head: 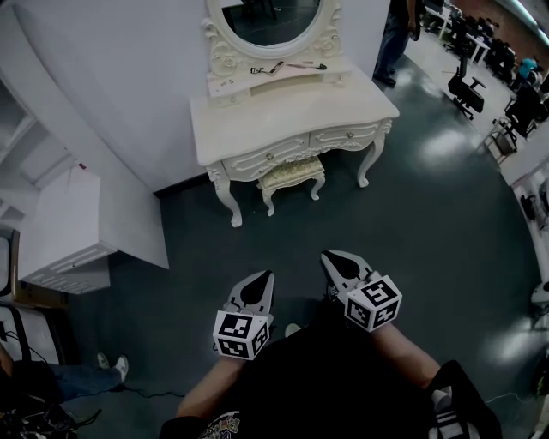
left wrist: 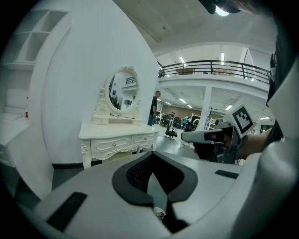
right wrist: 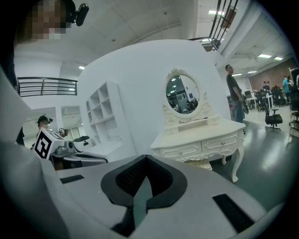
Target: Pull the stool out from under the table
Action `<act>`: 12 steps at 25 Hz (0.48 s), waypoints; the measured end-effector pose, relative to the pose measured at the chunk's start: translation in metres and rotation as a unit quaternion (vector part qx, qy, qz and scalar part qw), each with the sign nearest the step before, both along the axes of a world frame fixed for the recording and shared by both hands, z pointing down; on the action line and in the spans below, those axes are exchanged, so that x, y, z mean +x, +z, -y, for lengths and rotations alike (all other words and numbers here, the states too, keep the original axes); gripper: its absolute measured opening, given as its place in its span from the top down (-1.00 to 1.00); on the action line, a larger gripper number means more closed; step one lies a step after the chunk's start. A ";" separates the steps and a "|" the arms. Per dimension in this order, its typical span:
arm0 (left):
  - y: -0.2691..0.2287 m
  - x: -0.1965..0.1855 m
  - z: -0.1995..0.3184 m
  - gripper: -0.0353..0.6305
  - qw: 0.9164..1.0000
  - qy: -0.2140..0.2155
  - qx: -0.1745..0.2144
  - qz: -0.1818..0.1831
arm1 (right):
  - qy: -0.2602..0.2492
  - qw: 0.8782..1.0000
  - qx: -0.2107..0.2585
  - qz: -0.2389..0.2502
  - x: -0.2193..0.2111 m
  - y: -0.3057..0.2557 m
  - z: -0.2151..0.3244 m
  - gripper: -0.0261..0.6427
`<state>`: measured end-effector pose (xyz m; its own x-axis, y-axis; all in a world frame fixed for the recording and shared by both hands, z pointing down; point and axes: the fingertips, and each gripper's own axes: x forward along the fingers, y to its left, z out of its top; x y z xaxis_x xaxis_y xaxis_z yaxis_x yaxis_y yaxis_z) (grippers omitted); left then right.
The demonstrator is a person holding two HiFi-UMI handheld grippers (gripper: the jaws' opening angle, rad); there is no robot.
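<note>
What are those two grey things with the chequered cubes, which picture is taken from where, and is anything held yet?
There is no robot arm: a person holds a two-jaw gripper in each hand. The head view looks down from the person's head; the left gripper and the right gripper show low in it, each with a marker cube that is part of it. The other two views come from cameras riding on each gripper, looking along its grey jaws. Both pairs of jaws are shut, with nothing between them. Ahead stands the white carved dressing table with an oval mirror; small items on its shelf are too small to name. The cream cushioned stool sits tucked under the table, apart from both grippers, so nothing is pulled yet.
</note>
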<state>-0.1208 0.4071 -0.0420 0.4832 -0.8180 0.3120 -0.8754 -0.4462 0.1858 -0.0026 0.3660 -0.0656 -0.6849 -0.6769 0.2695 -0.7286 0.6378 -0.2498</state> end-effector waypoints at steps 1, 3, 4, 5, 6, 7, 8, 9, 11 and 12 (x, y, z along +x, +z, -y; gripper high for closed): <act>-0.001 -0.003 0.004 0.87 1.000 -0.005 0.001 0.000 | -0.001 1.000 0.001 0.000 0.000 0.000 0.004 0.84; -0.001 -0.008 0.013 0.87 1.000 -0.015 0.002 -0.001 | -0.003 1.000 0.002 0.000 0.000 0.000 0.014 0.84; -0.002 -0.009 0.018 0.87 1.000 -0.019 0.003 -0.001 | -0.004 1.000 0.003 -0.001 0.001 0.000 0.019 0.84; -0.001 -0.010 0.024 0.87 1.000 -0.023 0.004 0.000 | -0.004 1.000 0.005 -0.001 0.002 0.000 0.026 0.84; 0.000 -0.011 0.031 0.87 1.000 -0.026 0.004 0.001 | -0.004 1.000 0.005 -0.002 0.003 0.001 0.034 0.84; 0.001 -0.012 0.038 0.87 1.000 -0.030 0.003 0.003 | -0.005 1.000 0.006 -0.002 0.005 0.003 0.043 0.84; 0.003 -0.013 0.045 0.87 0.999 -0.033 0.003 0.005 | -0.005 1.000 0.006 -0.001 0.007 0.004 0.052 0.84; 0.004 -0.013 0.053 0.87 0.999 -0.036 0.003 0.007 | -0.005 1.000 0.007 -0.002 0.009 0.005 0.061 0.84; 0.009 -0.013 0.070 0.87 0.999 -0.044 0.001 0.012 | -0.006 1.000 0.008 -0.002 0.014 0.008 0.082 0.84; 0.013 -0.012 0.079 0.87 0.999 -0.049 0.000 0.014 | -0.007 1.000 0.008 -0.003 0.017 0.010 0.092 0.84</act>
<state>-0.1328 0.3280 -0.0294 0.3924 -0.8608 0.3241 -0.9195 -0.3585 0.1613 0.0142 0.2745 -0.0555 -0.6924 -0.6718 0.2633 -0.7214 0.6512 -0.2357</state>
